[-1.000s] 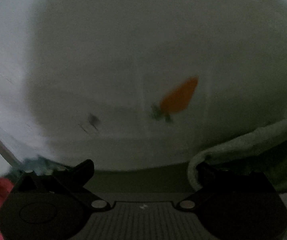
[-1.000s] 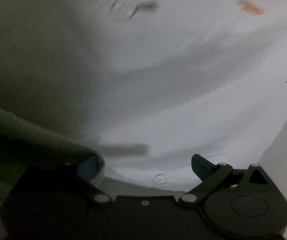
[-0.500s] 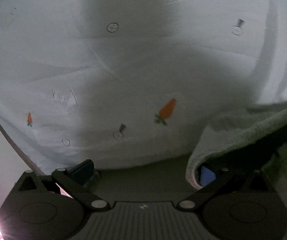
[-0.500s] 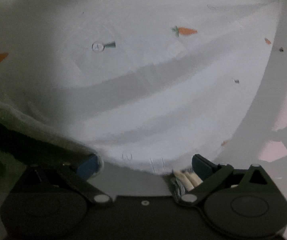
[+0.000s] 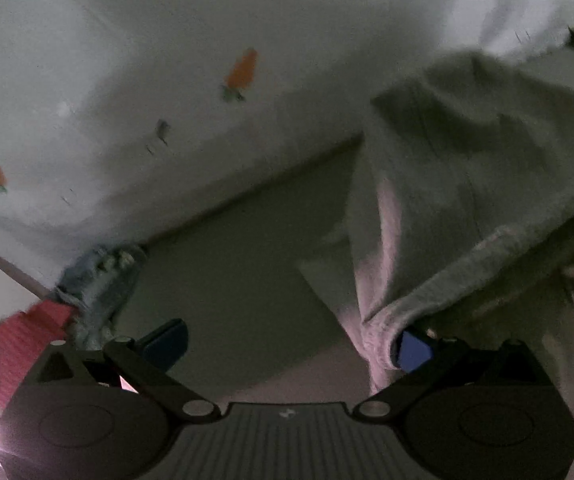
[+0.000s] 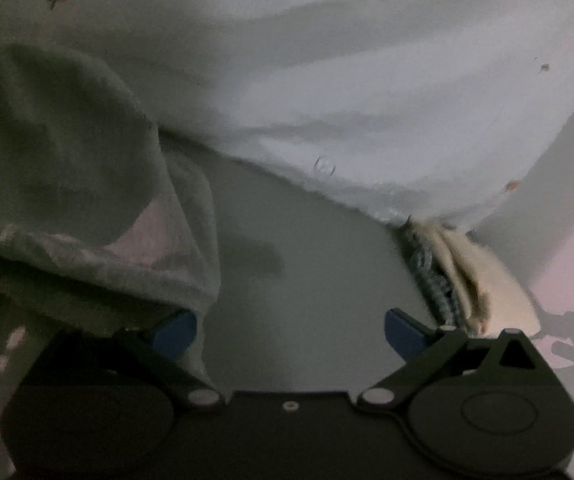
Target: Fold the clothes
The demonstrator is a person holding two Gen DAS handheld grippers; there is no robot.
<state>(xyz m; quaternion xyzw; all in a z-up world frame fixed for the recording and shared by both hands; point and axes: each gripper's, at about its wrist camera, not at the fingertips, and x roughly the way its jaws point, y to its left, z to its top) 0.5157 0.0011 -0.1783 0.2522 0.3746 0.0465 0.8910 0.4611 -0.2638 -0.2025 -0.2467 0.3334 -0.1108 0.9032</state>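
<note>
Left wrist view, far left: a red ribbed item (image 5: 27,336) and a scrap of blue-grey knit (image 5: 95,280) at the edge of a white sheet with carrot print (image 5: 167,60). The grey surface (image 5: 239,264) lies below the sheet's edge.

Left gripper (image 5: 291,344): jaws spread wide. The left pad stands bare. The right pad is draped by the hem of a grey-green fleecy garment (image 5: 467,184), which hangs over it and bunches up to the right. Cannot tell whether the cloth is pinched or merely resting on that finger.

Right wrist view, left side: the same grey-green garment (image 6: 59,152) sags in a loose lump over the left pad of the right gripper (image 6: 291,332). Jaws wide apart here too, nothing between them; the right pad is clear. Further right, a blue knit piece (image 6: 431,276) and a cream cloth (image 6: 483,276) lie together near the sheet's (image 6: 367,80) edge.

Progress, as a judgement: early. The garment is crumpled, with no flat panel or crease visible. Spreading it out and every fold remain. The other pieces look unsorted as well.
</note>
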